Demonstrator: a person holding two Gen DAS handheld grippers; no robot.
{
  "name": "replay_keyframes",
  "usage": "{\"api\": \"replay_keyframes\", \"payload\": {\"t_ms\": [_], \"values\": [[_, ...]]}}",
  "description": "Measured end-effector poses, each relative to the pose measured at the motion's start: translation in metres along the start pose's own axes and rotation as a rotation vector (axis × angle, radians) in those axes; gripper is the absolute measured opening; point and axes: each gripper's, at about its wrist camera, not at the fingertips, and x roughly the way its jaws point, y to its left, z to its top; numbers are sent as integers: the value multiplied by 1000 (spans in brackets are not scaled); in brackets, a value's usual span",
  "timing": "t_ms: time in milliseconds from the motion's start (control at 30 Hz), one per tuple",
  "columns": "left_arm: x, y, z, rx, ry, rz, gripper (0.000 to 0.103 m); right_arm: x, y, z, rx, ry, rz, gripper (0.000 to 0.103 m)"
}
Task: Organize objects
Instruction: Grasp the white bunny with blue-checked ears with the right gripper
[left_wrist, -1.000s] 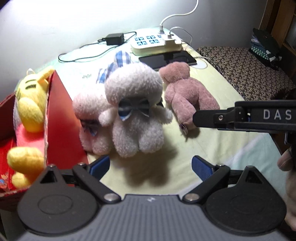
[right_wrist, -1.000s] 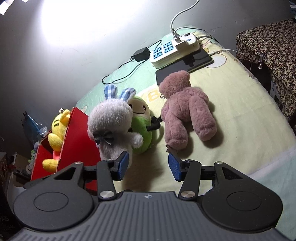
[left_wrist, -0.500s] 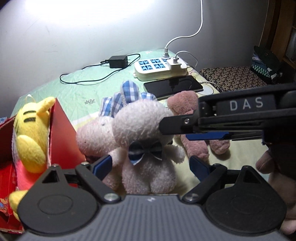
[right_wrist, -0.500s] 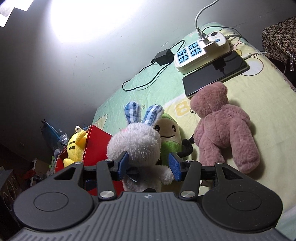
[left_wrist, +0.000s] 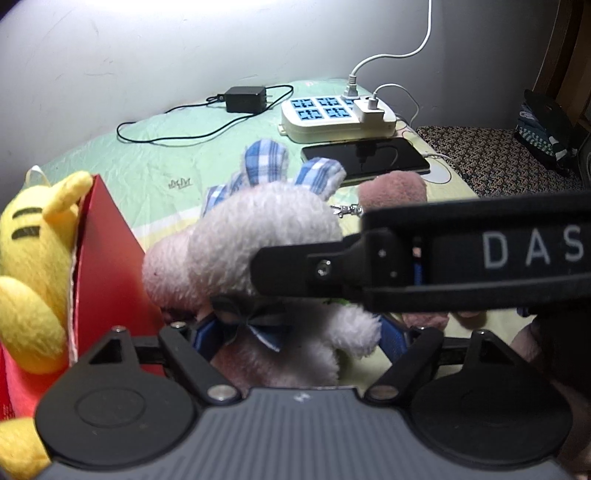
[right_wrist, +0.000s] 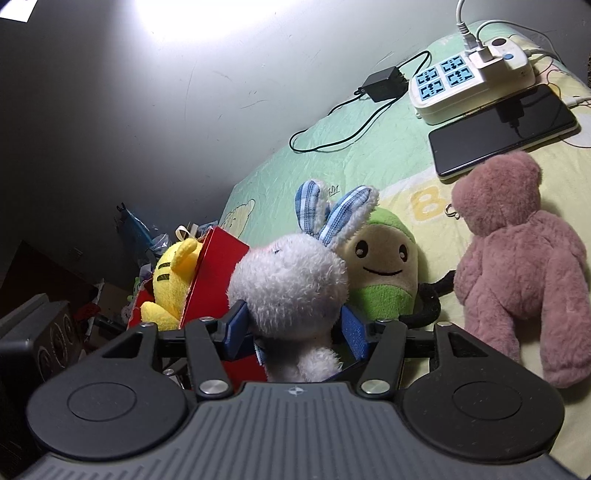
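A white plush rabbit (right_wrist: 291, 284) with blue checked ears and a bow stands on the bed. My right gripper (right_wrist: 295, 330) has its blue pads on both sides of the rabbit's neck, closed on it. The rabbit also shows in the left wrist view (left_wrist: 266, 236), between the wide-open pads of my left gripper (left_wrist: 299, 338); the right gripper's black body (left_wrist: 424, 258) crosses in front. A red box (left_wrist: 107, 258) at the left holds a yellow plush (left_wrist: 33, 258). A green smiling plush (right_wrist: 384, 273) and a pink bear (right_wrist: 517, 258) lie to the right.
A second pale pink plush (left_wrist: 166, 273) sits behind the rabbit by the box. At the back of the bed are a white power strip (left_wrist: 338, 116), a black phone (left_wrist: 365, 155), a black adapter (left_wrist: 245, 99) with cord. A patterned cushion (left_wrist: 498, 155) is at right.
Both grippers have moved in on the rabbit. The right gripper's pads have gone from in front of the rabbit to around its neck. The left gripper's pads now flank its body.
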Motion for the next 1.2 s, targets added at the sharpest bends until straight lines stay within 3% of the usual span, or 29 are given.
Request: {"api": "replay_keyframes", "payload": {"t_ms": [267,600,1200], "values": [[-5,-2,-3,1,8,-6,76,-4,5,-5,-15,-6,19,51],[-25,-10,-10,6,1,-51,75,-26,16,-17,-30,-20,4,51],[-60,-21,-51,37,6,-91,74,-57,48,-63,-105,-6,-48,51]]}}
